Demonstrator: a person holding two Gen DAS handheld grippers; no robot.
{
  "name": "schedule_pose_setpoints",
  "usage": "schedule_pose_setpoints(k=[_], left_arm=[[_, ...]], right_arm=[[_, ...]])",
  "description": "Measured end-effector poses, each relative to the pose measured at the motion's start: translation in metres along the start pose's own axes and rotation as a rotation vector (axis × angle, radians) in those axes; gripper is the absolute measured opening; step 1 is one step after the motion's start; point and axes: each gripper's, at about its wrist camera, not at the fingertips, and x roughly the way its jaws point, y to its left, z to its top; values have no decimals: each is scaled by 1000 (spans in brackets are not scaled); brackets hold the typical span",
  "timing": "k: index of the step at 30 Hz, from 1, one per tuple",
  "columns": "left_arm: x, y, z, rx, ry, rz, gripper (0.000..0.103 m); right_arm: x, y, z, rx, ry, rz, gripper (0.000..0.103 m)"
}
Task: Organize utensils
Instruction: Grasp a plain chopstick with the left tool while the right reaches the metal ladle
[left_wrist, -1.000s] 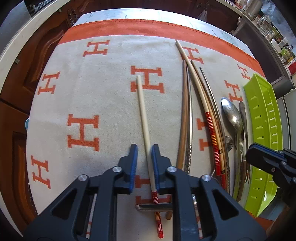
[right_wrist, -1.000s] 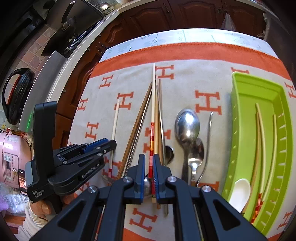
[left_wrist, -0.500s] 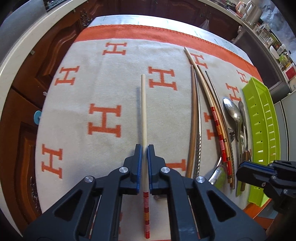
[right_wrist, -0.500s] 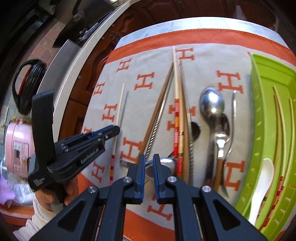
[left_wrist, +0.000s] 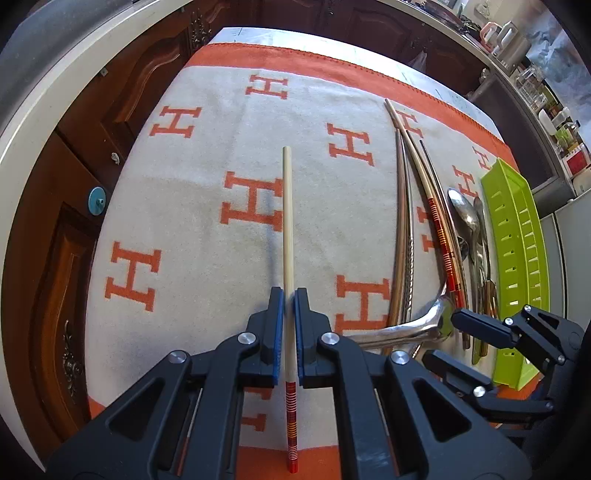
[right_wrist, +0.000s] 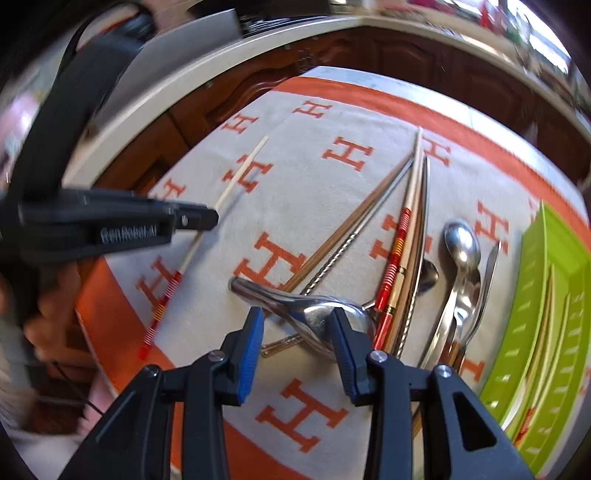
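Observation:
My left gripper (left_wrist: 289, 295) is shut on a pale chopstick (left_wrist: 287, 221) with a red striped end and holds it above the cloth; it also shows in the right wrist view (right_wrist: 229, 192). My right gripper (right_wrist: 298, 317) is open, its jaws on either side of a steel ladle (right_wrist: 314, 314) that lies across the other utensils. More chopsticks (right_wrist: 397, 240) and steel spoons (right_wrist: 461, 243) lie side by side on the cloth. A green tray (right_wrist: 535, 288) at the right holds chopsticks.
A beige cloth (left_wrist: 184, 221) with orange H marks and an orange border covers the table. Dark wooden cabinets (left_wrist: 55, 258) stand beyond the left edge. The right gripper (left_wrist: 491, 332) shows low at the right in the left wrist view.
My left gripper closed on the pale chopstick and lifted it. My right gripper let go of the striped chopstick, moved over the ladle and opened wide.

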Motion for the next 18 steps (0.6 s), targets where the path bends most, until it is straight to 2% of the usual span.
schedule_pose_setpoints(k=[5, 16, 18], left_arm=[[1, 7, -2, -17, 10, -4, 4], [7, 11, -1, -33, 31, -22, 4], [7, 11, -1, -31, 31, -23, 4]], right_arm=[[10, 11, -3, -138, -20, -136, 37], [20, 26, -5, -335, -14, -234, 39], [21, 25, -3, -329, -20, -246, 28]])
